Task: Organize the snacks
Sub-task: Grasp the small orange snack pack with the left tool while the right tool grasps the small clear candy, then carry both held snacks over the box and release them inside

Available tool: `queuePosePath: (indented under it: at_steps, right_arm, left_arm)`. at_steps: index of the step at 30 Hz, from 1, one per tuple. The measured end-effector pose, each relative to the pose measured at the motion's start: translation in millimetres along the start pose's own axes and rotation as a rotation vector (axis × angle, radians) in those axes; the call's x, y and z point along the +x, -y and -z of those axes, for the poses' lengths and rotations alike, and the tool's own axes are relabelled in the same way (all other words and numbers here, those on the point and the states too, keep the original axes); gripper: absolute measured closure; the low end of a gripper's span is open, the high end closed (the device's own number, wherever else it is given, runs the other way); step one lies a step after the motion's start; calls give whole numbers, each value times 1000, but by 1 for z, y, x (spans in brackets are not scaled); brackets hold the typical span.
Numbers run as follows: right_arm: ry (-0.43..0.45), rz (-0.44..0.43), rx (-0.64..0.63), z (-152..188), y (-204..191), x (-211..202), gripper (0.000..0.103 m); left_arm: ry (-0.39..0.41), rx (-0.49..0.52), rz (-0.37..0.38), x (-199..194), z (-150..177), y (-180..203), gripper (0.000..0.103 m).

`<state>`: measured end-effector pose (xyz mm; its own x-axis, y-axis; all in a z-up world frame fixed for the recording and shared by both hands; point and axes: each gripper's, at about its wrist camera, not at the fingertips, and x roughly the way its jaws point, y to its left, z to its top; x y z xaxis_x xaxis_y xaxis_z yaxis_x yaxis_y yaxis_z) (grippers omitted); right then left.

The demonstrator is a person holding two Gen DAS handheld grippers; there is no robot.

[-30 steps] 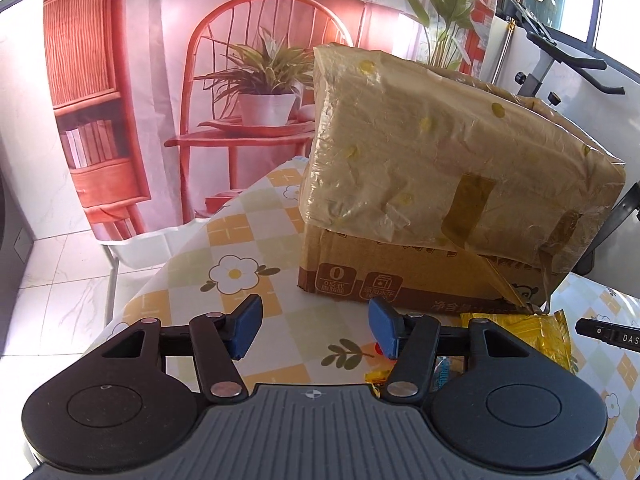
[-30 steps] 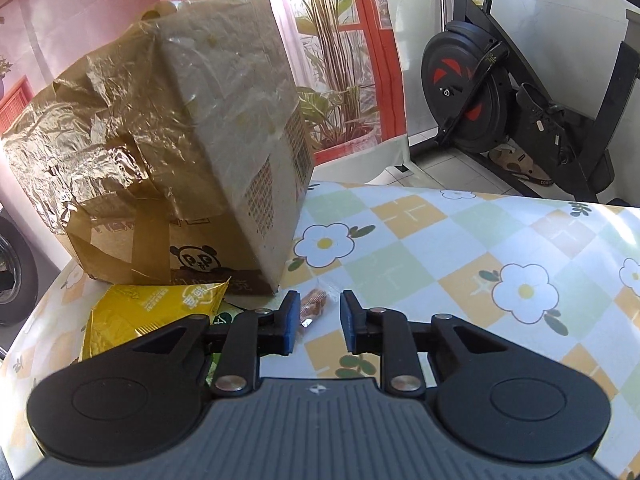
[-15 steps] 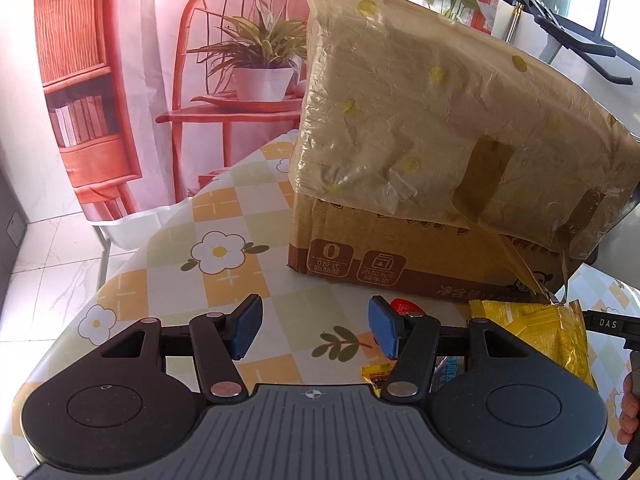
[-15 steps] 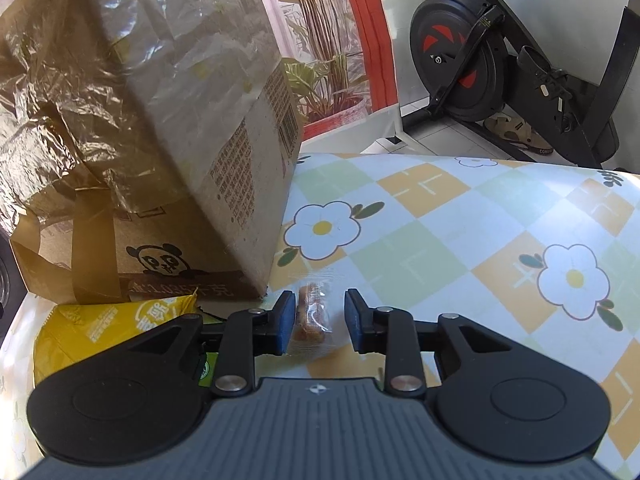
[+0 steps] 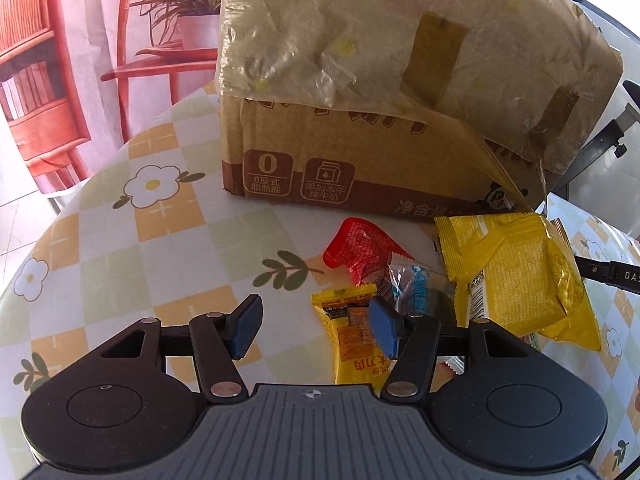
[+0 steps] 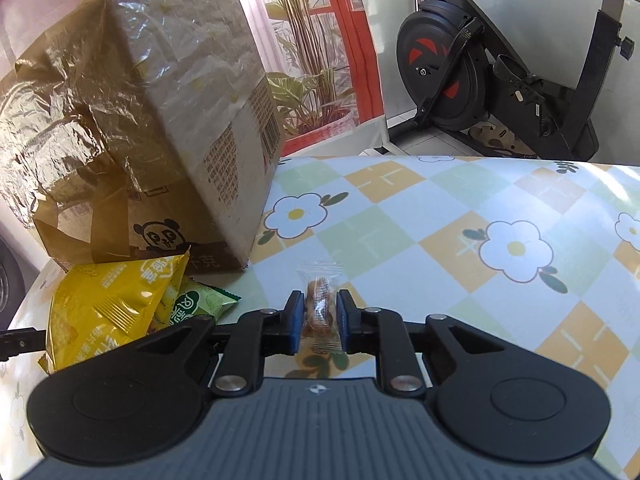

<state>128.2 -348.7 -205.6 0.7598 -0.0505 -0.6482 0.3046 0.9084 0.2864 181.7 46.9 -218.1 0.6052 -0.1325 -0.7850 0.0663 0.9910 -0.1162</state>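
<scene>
A flowered tablecloth (image 6: 460, 208) runs past a taped cardboard box (image 6: 152, 128), with an exercise bike (image 6: 480, 80) beyond. The right gripper (image 6: 318, 320), level and low over the cloth, has its jaws pinched on a small clear-wrapped snack (image 6: 320, 304); the slick wrapper could slide out if lifted fast. The left gripper (image 5: 314, 328) hovers with jaws wide apart, a yellow packet (image 5: 352, 344) under its right pad.
</scene>
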Motion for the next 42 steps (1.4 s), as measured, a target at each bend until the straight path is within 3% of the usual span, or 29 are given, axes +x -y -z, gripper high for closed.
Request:
queuePosePath:
  at_steps: [4,9,14,18,21,25,34,42]
  right_arm:
    - [14,-17,8,4,-5,-11,84]
    - [29,-25,-1,6,-12,-20,84]
    - [33,-33,-6,11,-20,-26,84]
    - [34,-34,9,17,-22,-31,84]
    - [40,-32,16,19,-22,-36,84]
    - [57,-25,-7,16,-28,-46,84]
    - [179,-58,-80,-17,-59,-87,84]
    - [283,-129,-149,-91,-101,-120,84]
  left_arm:
    - [-1,-2,-3,10,6,4,41]
    - [-13,68,0,12,11,21,41]
    - [7,86,-53,7,21,31,42]
    - [10,80,-76,0,25,32,67]
    - [9,30,-41,-8,26,21,69]
    - [52,8,-59,-20,23,9,69]
    - [246,13,-53,-85,-26,-2,69]
    - [404,67,23,-149,-103,0,69]
